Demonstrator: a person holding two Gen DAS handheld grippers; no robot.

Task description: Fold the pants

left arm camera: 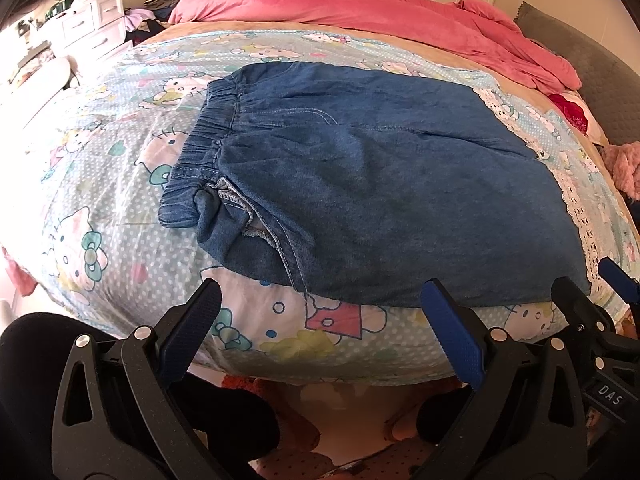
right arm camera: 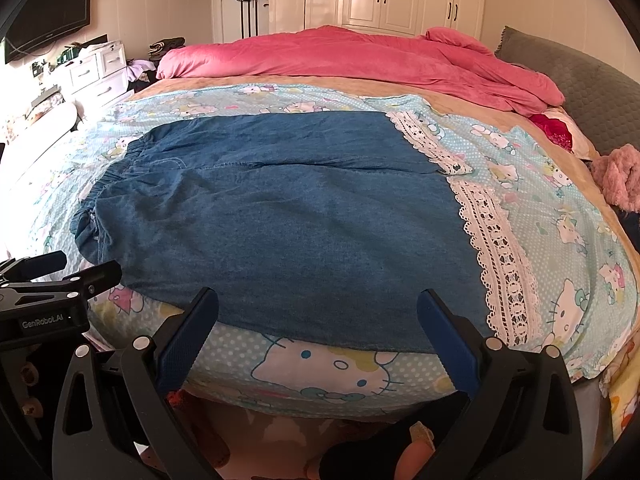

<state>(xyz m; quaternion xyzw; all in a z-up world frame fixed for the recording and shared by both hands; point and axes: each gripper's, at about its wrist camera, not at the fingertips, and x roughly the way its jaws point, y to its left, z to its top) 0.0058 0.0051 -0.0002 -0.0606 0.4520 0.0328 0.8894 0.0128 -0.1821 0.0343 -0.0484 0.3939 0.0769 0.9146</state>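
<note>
Blue denim pants (left arm camera: 380, 184) lie flat on the bed, folded lengthwise with one leg over the other. The elastic waistband (left arm camera: 200, 148) is at the left and the white lace hems (right arm camera: 492, 248) are at the right. The pants also show in the right wrist view (right arm camera: 288, 224). My left gripper (left arm camera: 322, 300) is open and empty, hovering at the near edge of the pants by the crotch. My right gripper (right arm camera: 318, 304) is open and empty, at the near edge of the leg part. Each gripper shows at the side of the other's view.
The pants lie on a light blue Hello Kitty sheet (right arm camera: 320, 372). A pink duvet (right arm camera: 360, 60) is bunched at the far side. A grey headboard (right arm camera: 580, 92) and a pink fluffy item (right arm camera: 616, 176) are on the right. White drawers (right arm camera: 96, 72) stand far left.
</note>
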